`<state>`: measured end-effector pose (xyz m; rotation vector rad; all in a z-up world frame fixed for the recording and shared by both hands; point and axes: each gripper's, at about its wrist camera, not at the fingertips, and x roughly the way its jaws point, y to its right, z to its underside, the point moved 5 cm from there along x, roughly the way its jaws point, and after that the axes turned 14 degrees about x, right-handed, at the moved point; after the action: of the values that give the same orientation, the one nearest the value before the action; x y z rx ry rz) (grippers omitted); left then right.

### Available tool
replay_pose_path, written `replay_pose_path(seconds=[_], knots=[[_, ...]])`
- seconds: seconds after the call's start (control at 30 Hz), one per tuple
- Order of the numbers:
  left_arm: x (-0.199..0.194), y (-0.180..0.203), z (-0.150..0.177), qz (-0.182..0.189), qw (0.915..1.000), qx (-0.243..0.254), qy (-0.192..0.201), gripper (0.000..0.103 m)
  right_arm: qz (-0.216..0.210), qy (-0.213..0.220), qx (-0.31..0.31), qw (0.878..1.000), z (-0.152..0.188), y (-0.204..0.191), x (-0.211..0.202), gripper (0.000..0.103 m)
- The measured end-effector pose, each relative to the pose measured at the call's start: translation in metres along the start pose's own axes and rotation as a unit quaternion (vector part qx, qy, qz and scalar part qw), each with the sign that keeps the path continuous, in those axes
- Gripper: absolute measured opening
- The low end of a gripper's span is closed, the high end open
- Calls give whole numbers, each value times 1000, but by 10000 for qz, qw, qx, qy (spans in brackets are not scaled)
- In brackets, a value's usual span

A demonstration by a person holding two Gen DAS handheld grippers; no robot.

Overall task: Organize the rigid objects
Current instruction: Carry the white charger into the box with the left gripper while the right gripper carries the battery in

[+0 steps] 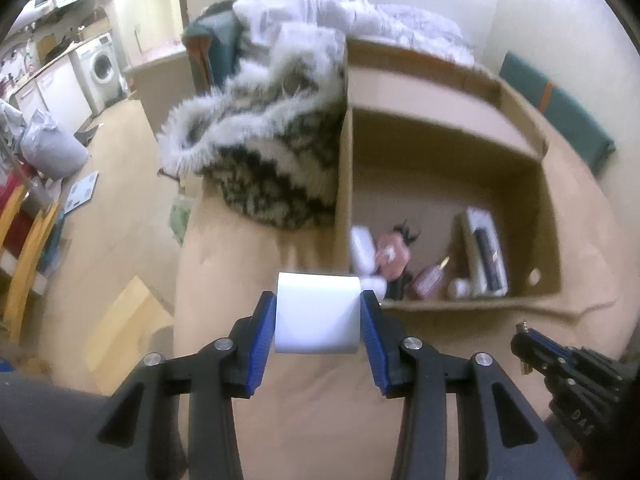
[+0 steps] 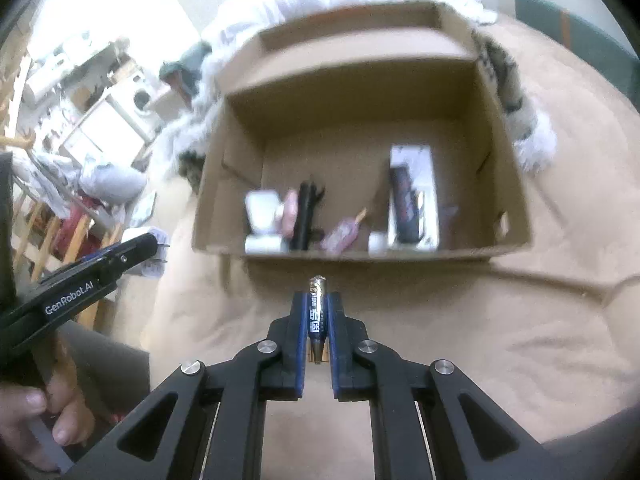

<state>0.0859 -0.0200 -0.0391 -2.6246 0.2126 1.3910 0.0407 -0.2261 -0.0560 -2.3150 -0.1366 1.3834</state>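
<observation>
My left gripper [image 1: 318, 312] is shut on a white rounded box [image 1: 317, 314], held above the beige bed just before the near wall of an open cardboard box [image 1: 460, 152]. My right gripper [image 2: 317, 304] is shut on a slim blue tube with gold ends [image 2: 317, 316], held in front of the same cardboard box [image 2: 508, 168]. Inside lie a white jar [image 2: 262, 210], a pink item [image 1: 390, 254], a pink bottle [image 2: 342, 234], a black clip [image 2: 306, 212] and a tall white-and-black package [image 2: 412, 196]. The right gripper also shows in the left wrist view [image 1: 532, 346].
A furry black-and-white coat [image 1: 260, 152] lies against the box's left side, with white bedding [image 1: 360, 16] behind. The beige bed cover [image 2: 520, 320] surrounds the box. Left of the bed are wooden floor, a yellow chair [image 1: 24, 248] and a washing machine [image 1: 100, 66].
</observation>
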Motion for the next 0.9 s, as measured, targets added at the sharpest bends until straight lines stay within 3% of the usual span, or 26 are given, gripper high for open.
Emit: replay_pose_path(seconds=[0.17, 0.47, 0.77, 0.9], knots=[[-12, 10, -30, 16, 9996, 142, 258, 38, -116, 275, -15, 9996, -34, 0, -19, 10], [12, 32, -77, -20, 9977, 551, 390, 38, -162, 606, 49, 9980, -84, -5, 5, 10], [58, 45, -88, 71, 9971, 637, 420, 38, -111, 387, 197, 9990, -108, 5, 53, 10], [87, 48, -74, 289, 9982, 513, 118, 38, 2, 9, 357, 9994, -96, 16, 80, 10]])
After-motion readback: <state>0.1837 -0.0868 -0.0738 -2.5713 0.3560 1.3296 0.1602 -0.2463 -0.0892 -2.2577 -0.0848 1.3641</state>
